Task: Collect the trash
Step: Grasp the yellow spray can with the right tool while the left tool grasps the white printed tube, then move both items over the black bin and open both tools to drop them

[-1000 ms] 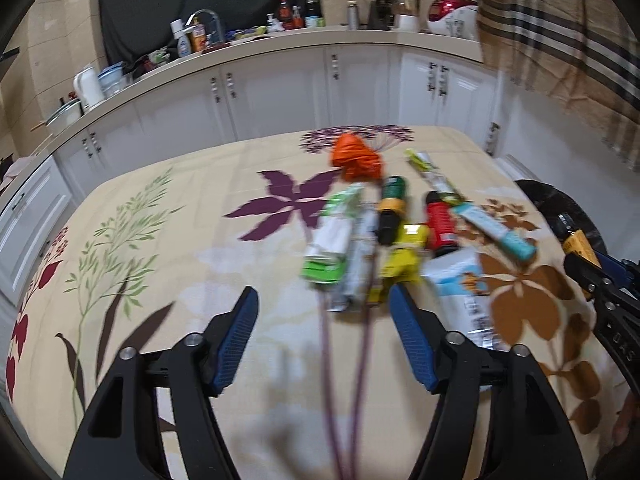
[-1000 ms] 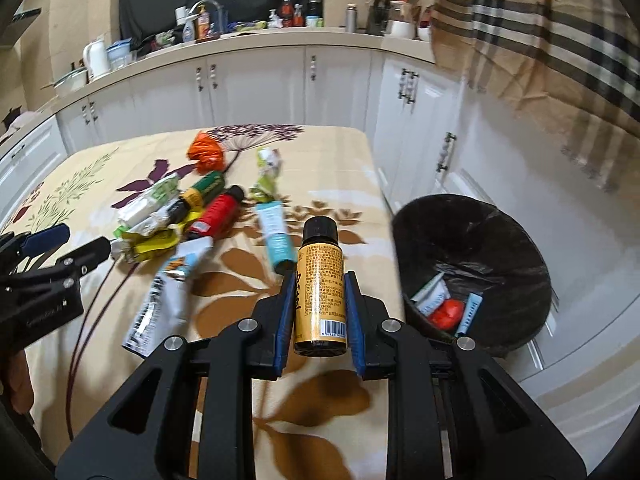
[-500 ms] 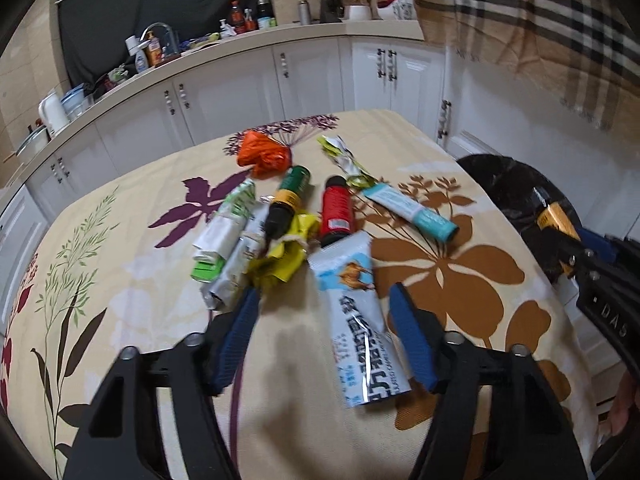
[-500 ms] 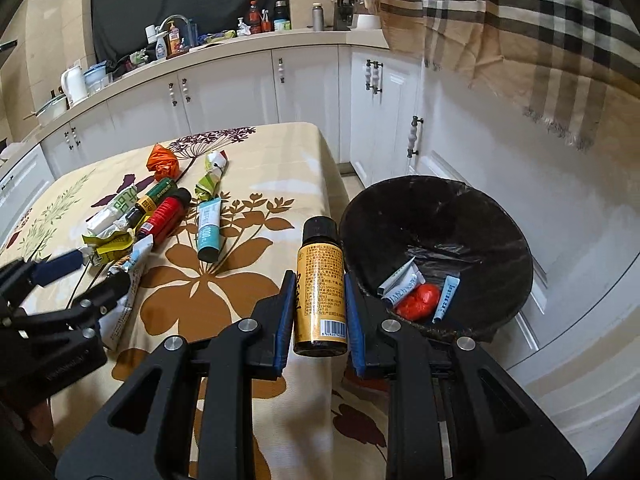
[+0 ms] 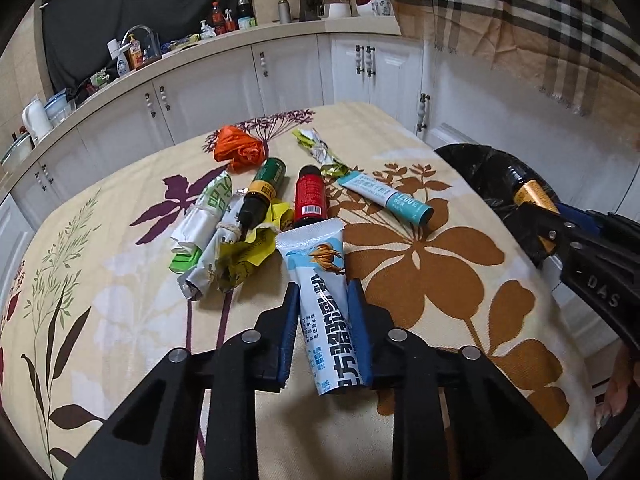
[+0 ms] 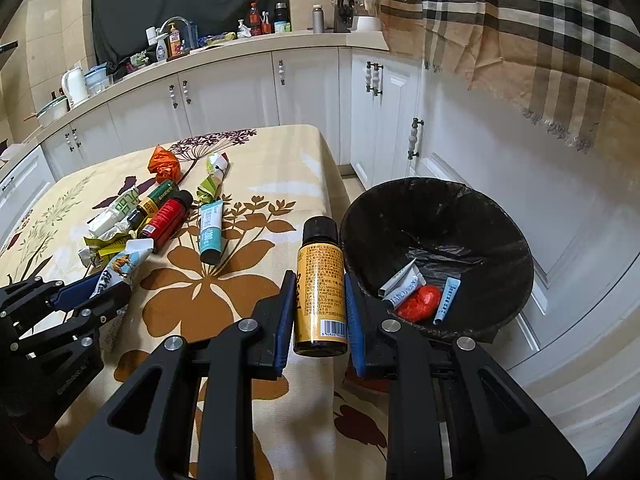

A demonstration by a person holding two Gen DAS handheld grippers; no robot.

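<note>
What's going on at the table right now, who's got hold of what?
A person is clearing trash off the flowered table with a handheld tool in each hand. The right tool is shut on a yellow-labelled bottle, held beside the black-lined bin, which already holds a few pieces. The left tool is closing on a blue-and-white sachet lying on the cloth, its pads against the sachet's sides. Two bottles, a teal tube and crumpled wrappers remain on the table.

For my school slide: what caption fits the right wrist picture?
Right gripper holds a yellow bottle beside the black bin.
</note>
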